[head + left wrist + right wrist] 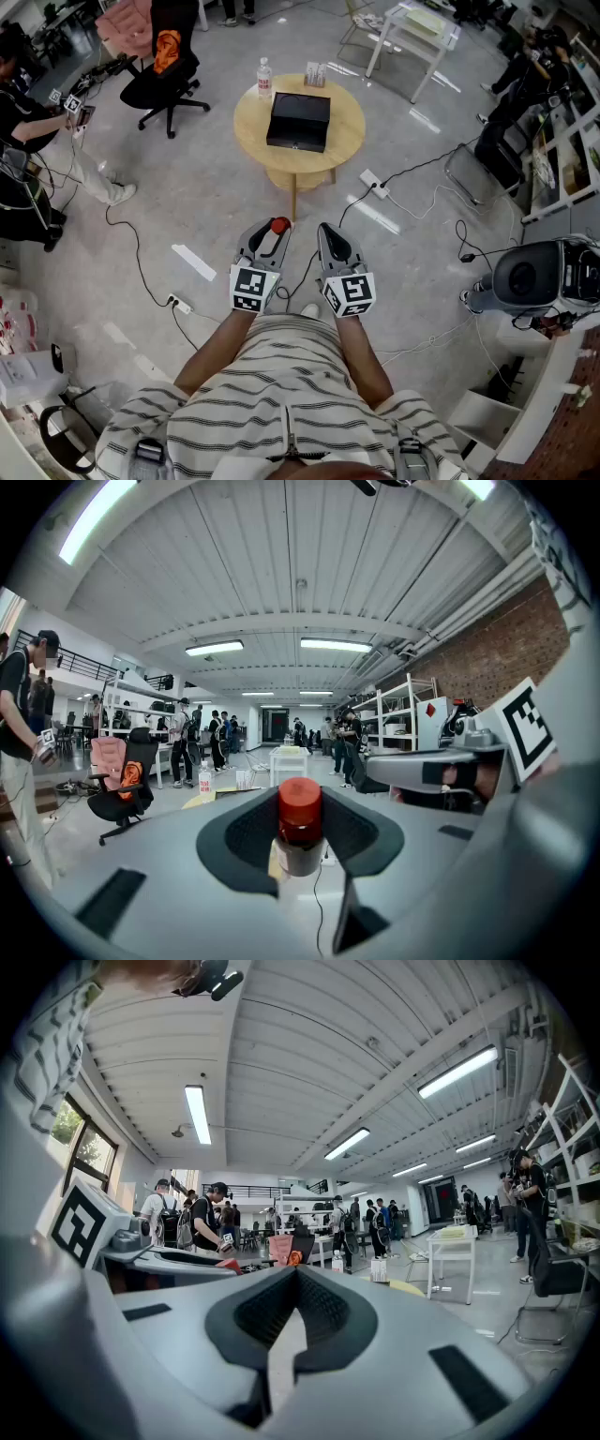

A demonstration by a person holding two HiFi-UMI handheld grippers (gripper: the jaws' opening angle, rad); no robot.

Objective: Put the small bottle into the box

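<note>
The small bottle (279, 225), with its red cap, stands upright between the jaws of my left gripper (273, 234), which is shut on it. In the left gripper view the bottle (300, 825) fills the middle of the dark pads. My right gripper (326, 232) is held beside the left one, shut with nothing in it; its pads (323, 1312) meet along a thin slit. Both grippers are at waist height above the floor. The black box (299, 120) lies closed on the round wooden table (253, 131), some way ahead of me.
A water bottle (264, 77) and a small pack (316, 73) stand at the table's far edge. Cables and a power strip (375, 185) lie on the floor. A black office chair (164, 80) is at the far left, and people stand at the left.
</note>
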